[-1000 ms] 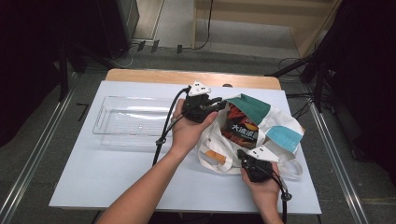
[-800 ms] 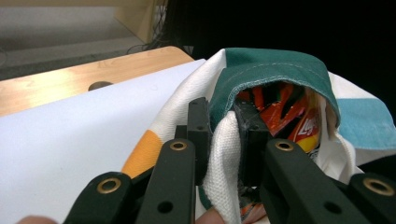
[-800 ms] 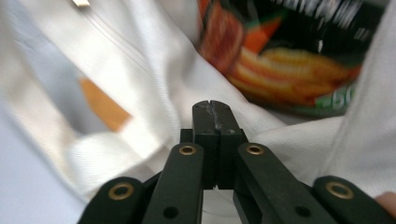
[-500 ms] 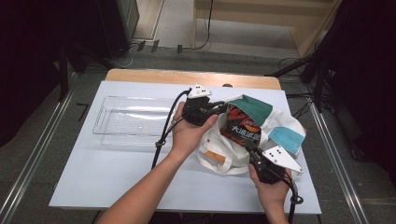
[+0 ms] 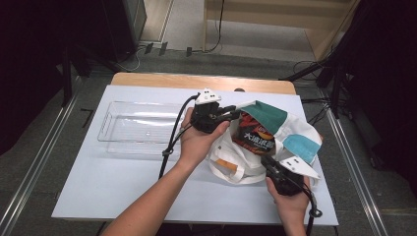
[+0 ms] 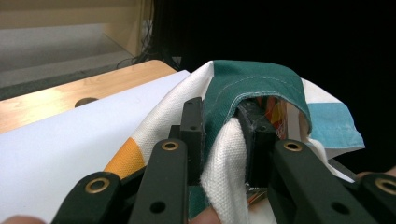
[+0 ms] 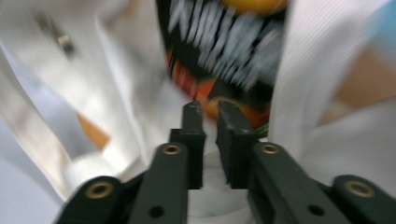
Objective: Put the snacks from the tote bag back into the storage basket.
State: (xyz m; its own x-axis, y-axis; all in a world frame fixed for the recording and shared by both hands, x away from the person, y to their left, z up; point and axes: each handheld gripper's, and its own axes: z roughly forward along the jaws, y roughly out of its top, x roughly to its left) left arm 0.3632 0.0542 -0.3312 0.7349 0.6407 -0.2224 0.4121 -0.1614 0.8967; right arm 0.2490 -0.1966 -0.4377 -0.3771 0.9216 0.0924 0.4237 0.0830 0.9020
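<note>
Since the earlier frames the right gripper (image 5: 269,162) has drawn back toward the near edge of the table (image 5: 123,191) and sits a little farther right, while the left gripper (image 5: 235,112) has stayed at the mouth of the cloth bag (image 5: 295,132).

From above, the bag, white with green, light blue and orange patches, lies on the right half of the white table, and a dark snack packet (image 5: 253,135) shows in its opening. A clear plastic tray (image 5: 137,130) lies well apart on the left.

Seen from the left gripper, its jaws are clamped on a fold of the bag's white and green rim (image 6: 229,144).

Seen from the right gripper, which is blurred, its jaws are nearly together with a narrow gap and nothing between them, pointing at the packet (image 7: 229,51) between white folds of bag.
</note>
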